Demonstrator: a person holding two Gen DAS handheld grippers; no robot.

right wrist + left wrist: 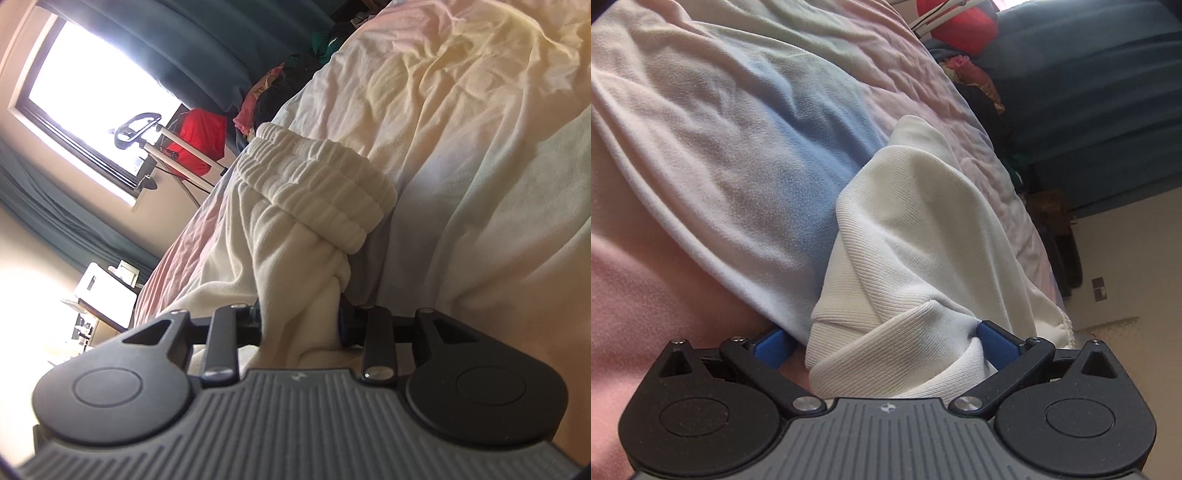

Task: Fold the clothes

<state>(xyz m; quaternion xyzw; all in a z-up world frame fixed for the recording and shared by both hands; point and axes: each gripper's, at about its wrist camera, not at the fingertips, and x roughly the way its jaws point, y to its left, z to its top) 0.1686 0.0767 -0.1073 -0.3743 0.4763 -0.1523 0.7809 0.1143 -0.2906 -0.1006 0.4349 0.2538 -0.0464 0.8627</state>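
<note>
On the bed (480, 110), the right gripper (299, 317) pinches the white trousers (303, 206) as an anchor; the left gripper (882, 341), at six o'clock, gapes around a loose fold.

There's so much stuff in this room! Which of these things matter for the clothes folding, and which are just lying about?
Part of the job:
- white garment, bunched, with a ribbed elastic band
- right hand-held gripper, shut on the garment
- left hand-held gripper, jaws wide, cloth between them
- bed cover it lies on

Just lying about:
- heap of coloured clothes
- red cloth
- curtains
- window
</note>
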